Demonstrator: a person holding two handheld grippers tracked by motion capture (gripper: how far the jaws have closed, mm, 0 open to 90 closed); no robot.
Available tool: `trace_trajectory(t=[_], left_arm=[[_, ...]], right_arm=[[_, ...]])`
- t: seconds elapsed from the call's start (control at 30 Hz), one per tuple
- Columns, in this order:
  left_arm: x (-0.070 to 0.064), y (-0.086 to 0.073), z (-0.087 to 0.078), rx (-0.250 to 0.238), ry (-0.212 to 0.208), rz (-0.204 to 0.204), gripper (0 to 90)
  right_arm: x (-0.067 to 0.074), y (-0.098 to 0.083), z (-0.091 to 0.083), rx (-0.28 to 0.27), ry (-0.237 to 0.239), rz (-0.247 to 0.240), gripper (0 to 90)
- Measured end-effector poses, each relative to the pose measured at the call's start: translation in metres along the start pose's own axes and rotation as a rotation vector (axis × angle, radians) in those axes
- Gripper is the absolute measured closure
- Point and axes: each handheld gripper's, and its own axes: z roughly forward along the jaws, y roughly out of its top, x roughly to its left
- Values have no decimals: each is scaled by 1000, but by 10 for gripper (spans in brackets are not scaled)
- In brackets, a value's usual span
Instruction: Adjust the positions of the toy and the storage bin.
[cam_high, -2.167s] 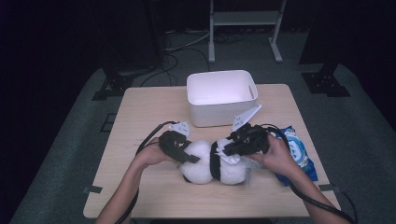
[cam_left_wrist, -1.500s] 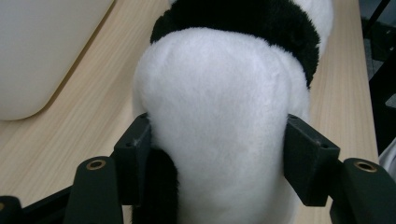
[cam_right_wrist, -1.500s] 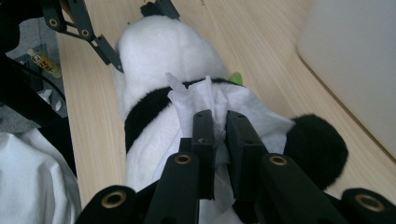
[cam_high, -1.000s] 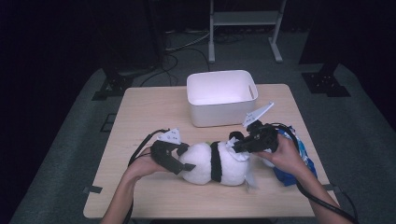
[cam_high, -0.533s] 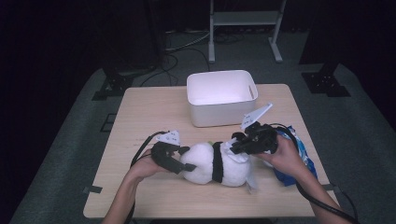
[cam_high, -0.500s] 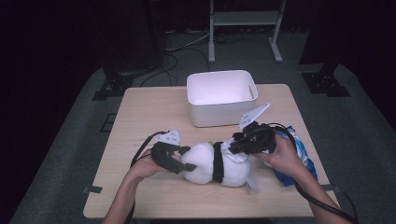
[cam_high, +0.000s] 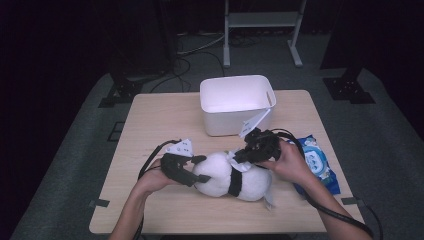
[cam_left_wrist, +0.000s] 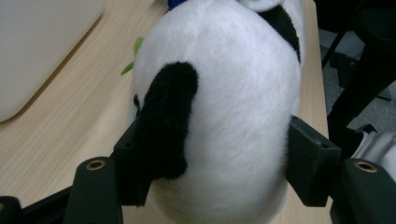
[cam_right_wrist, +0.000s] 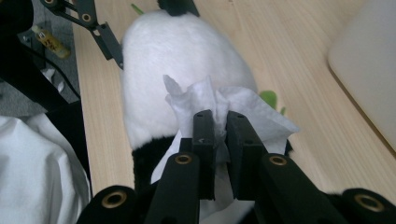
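Note:
A black and white plush panda (cam_high: 220, 176) lies on its side on the wooden table (cam_high: 150, 125). My left gripper (cam_high: 197, 170) clamps its left end. In the left gripper view the jaws have just been closing, and the pads (cam_left_wrist: 308, 163) now press into the white fur (cam_left_wrist: 224, 93) from both sides. My right gripper (cam_high: 241, 155) hovers over the plush's middle, shut on a crumpled white wipe (cam_right_wrist: 196, 95). The wipe (cam_high: 231, 156) rests on the white fur (cam_right_wrist: 177, 56), just ahead of my right gripper (cam_right_wrist: 219, 121).
A white plastic bin (cam_high: 235, 102) stands behind the plush at the table's middle back. A blue pack of wipes (cam_high: 317, 162) lies at the right, under the person's right hand. A small green plush part (cam_right_wrist: 268, 98) lies beside the panda.
The left gripper has closed onto the plush's left end. The right gripper with the wipe has slid a little leftward over the plush.

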Motion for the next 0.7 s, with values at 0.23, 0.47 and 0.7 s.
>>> trace_trajectory(t=[0.23,0.47,0.7], left_arm=[[0,1,-6,-9,6,0,343],[-2,2,-9,-16,2,10,345],[-1,1,-11,-15,3,5,347]], right_arm=[[-12,-23,-22,-39,-38,64,816],[-20,-47,-31,-72,-33,130,816],[-31,-64,-36,-66,-53,175,815]])
